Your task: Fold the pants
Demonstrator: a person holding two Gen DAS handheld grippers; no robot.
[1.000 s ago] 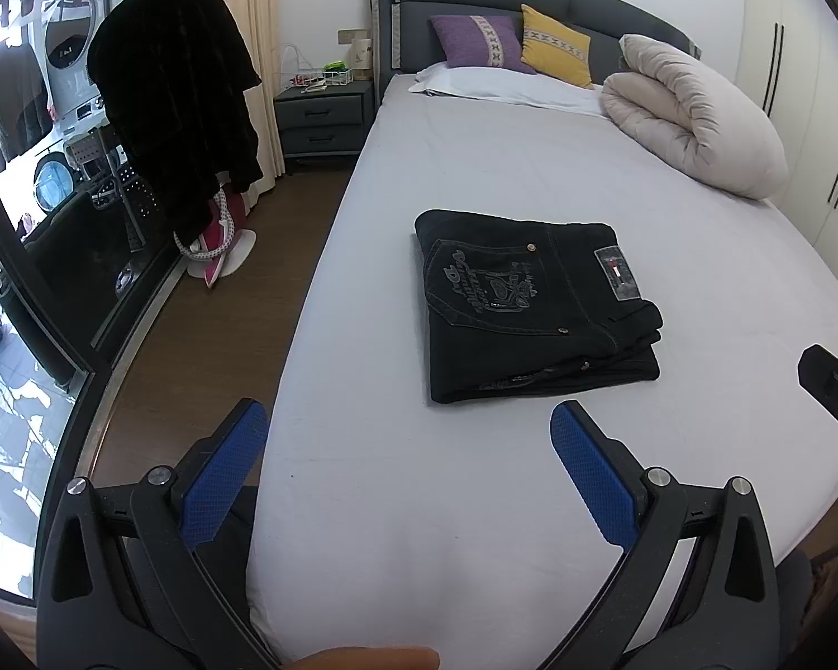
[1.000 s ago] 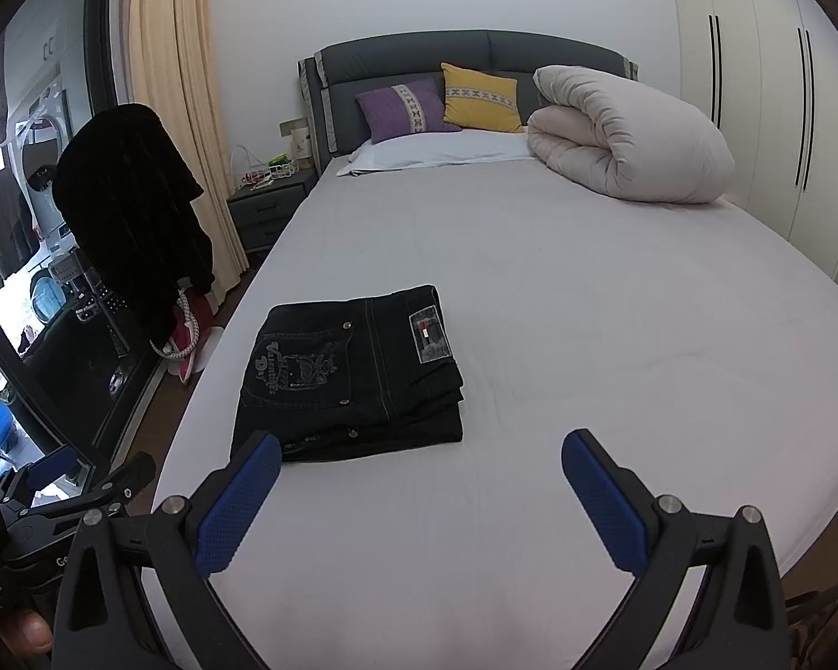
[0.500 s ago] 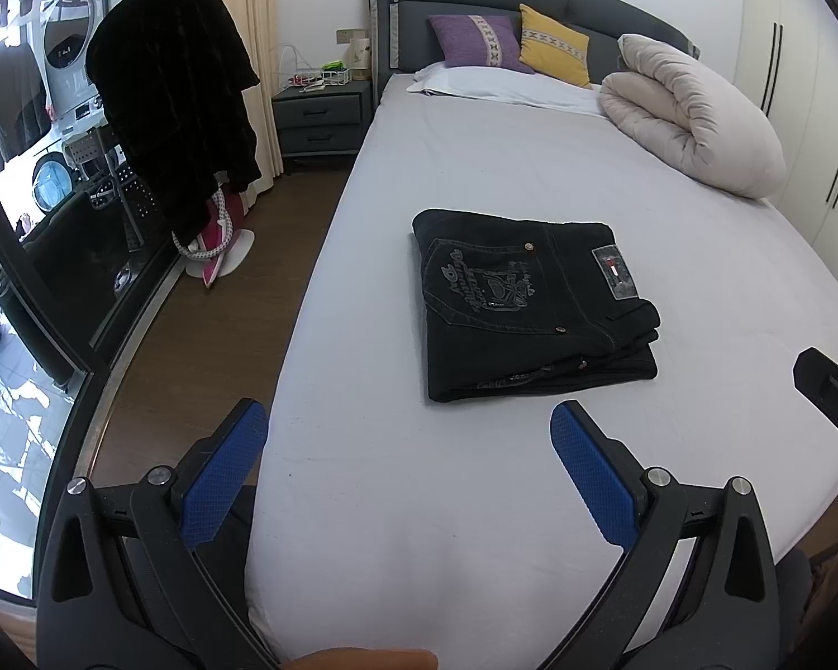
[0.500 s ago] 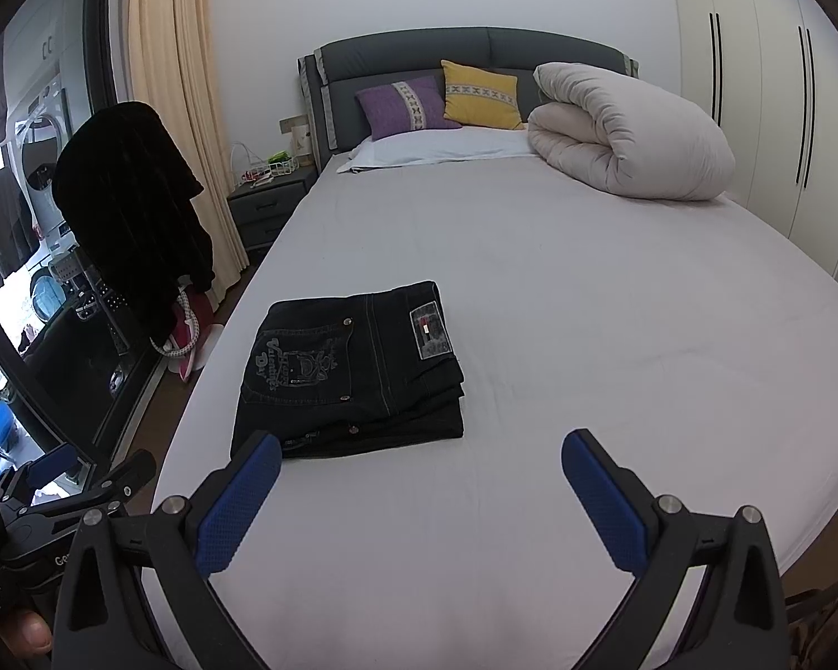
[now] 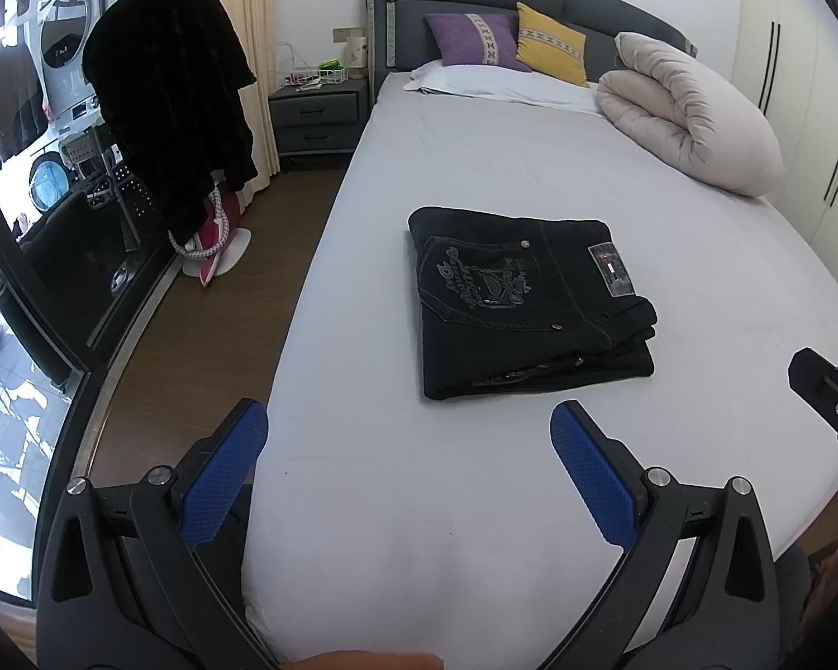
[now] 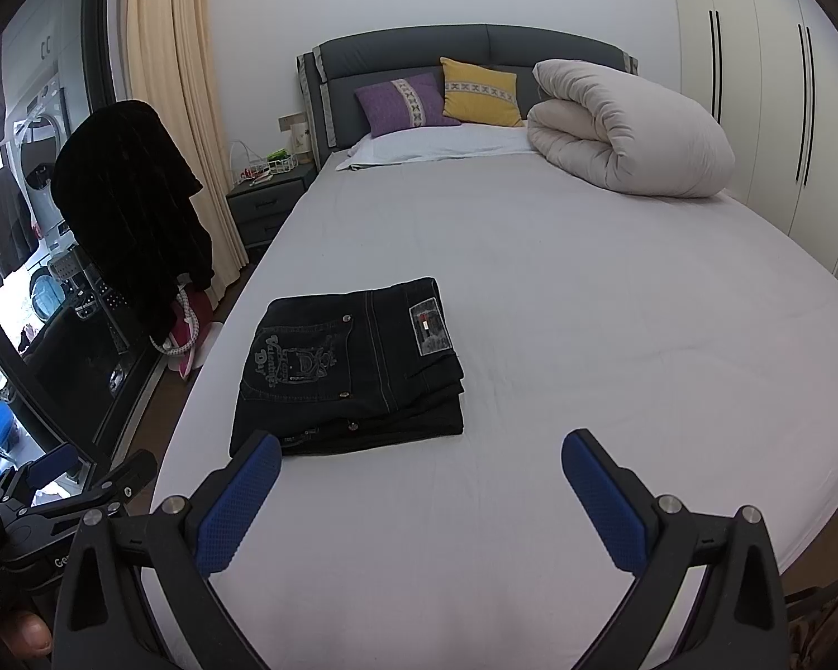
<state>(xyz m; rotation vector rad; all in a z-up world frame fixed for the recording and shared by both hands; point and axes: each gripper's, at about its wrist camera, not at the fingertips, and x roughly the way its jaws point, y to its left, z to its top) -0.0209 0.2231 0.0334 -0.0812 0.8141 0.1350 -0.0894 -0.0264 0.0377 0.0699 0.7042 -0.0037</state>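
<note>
From my left wrist view, my left gripper (image 5: 408,435) hangs over the near edge of the bed (image 5: 531,502) with its blue fingers (image 5: 592,474) spread wide and nothing between them. The pants (image 5: 531,296) lie ahead of me toward the middle of the sheet, a compact black rectangle with the embroidered back pocket on top and the layers stacked at the near right edge. I judge the folding done, or very nearly: the stack looks square, and all that may be left is a tidy-up or nothing. At the far right edge of this view only a tip of my right gripper (image 5: 827,396) shows, cut off by the frame, so I cannot read its spread from here. The underside of the stack and how even its inner layers sit are hidden.

From my right wrist view, my right gripper (image 6: 419,458) is also wide and empty, held above the near part of the bed (image 6: 586,391). The pants (image 6: 352,368) sit to the left and a little farther on, the left fingertip overlapping their near corner in the picture; whether it touches the cloth I cannot tell. My left gripper (image 6: 72,480) appears low on the left, partly cut off. The rolled duvet (image 6: 625,134) lies far right, well apart from the pants
</note>
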